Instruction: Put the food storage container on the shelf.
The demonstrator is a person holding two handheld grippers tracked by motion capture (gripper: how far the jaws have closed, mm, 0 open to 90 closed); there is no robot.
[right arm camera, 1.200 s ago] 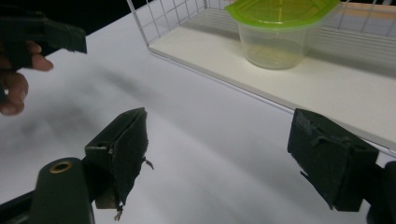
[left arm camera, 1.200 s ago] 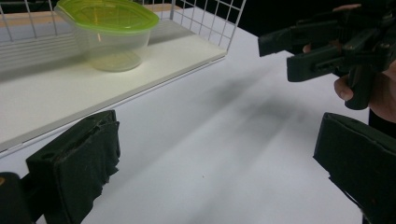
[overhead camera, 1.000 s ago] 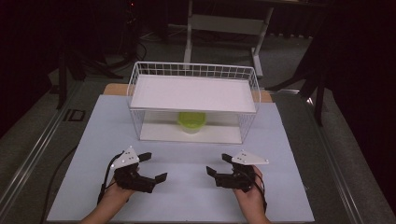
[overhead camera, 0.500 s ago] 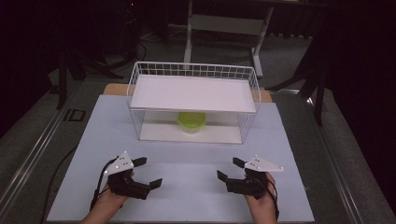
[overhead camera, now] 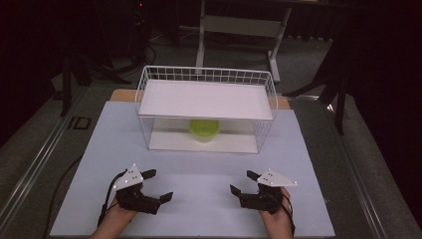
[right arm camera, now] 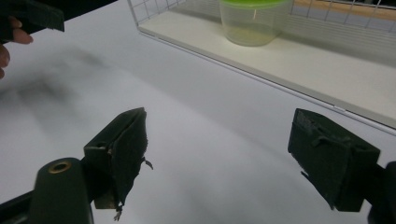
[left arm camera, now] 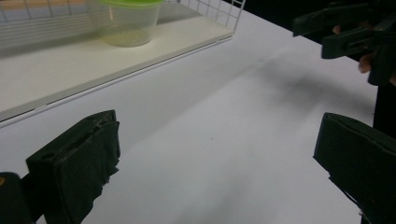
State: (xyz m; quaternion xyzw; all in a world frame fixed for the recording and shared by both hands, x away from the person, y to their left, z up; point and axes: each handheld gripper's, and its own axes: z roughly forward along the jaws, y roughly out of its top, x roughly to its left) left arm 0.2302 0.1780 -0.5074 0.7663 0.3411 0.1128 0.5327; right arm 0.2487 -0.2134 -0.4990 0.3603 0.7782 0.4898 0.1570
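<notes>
A clear tub with a green lid (overhead camera: pixel 204 129) stands on the lower white board of a wire rack (overhead camera: pixel 142 89), under its upper shelf (overhead camera: pixel 206 99). My left gripper (overhead camera: pixel 159 184) is held open near the table's front edge, left of centre, with nothing between its jaws. My right gripper (overhead camera: pixel 242 182) mirrors it at the right, also open and empty. Both point inward and slightly toward the rack. The left gripper view has the tub (left arm camera: pixel 126 23) far ahead beyond my open left gripper (left arm camera: pixel 217 158). The tub (right arm camera: pixel 252 21) sits ahead of my open right gripper (right arm camera: pixel 219 154) in the right gripper view.
The white tabletop (overhead camera: pixel 199 164) stretches between the grippers and the rack. The rack's lower board (left arm camera: pixel 93 65) has a low front lip. A metal table frame (overhead camera: pixel 244 25) stands behind, on dark floor. The other gripper (left arm camera: pixel 345 28) appears at the upper right of the left gripper view.
Both hands have drawn back toward the near edge of the table and spread slightly apart. Their jaws stay open. The tub and rack have not moved.
</notes>
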